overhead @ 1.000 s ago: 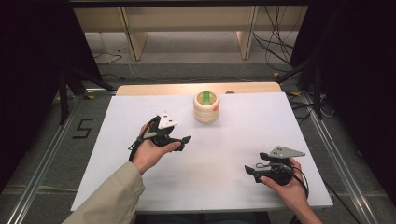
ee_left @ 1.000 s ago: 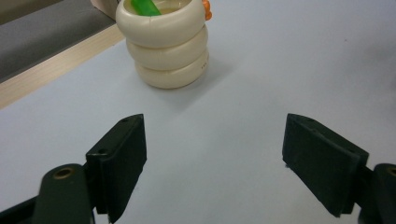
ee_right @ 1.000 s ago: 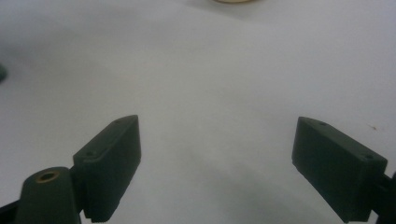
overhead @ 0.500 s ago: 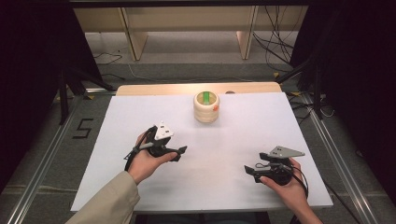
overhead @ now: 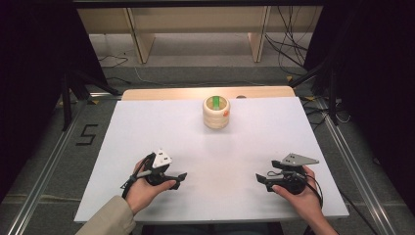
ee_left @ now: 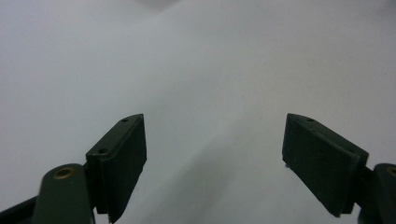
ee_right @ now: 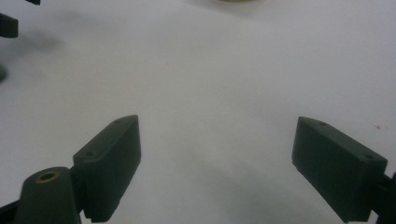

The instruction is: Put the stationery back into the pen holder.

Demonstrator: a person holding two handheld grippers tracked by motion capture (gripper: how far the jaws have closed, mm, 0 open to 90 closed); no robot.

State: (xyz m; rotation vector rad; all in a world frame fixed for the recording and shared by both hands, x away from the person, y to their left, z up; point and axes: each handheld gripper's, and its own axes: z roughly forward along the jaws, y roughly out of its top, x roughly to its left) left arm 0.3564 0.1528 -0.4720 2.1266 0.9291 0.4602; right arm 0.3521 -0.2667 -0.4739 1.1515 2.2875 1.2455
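both grippers rest empty near the front edge

white table (overhead: 147, 127) fills the middle of a dim room, with a wooden shelf frame (overhead: 195, 29) behind it. near the front edge, the left gripper (overhead: 180, 179) sits low over the sheet in one hand, its jaws spread wide with nothing between them. well apart to the other side, the right gripper (overhead: 261, 180) points inward, jaws spread and empty too. a pale round wooden pot (overhead: 216, 112) with a green strip on its lid stands upright near the far edge, well away from both.
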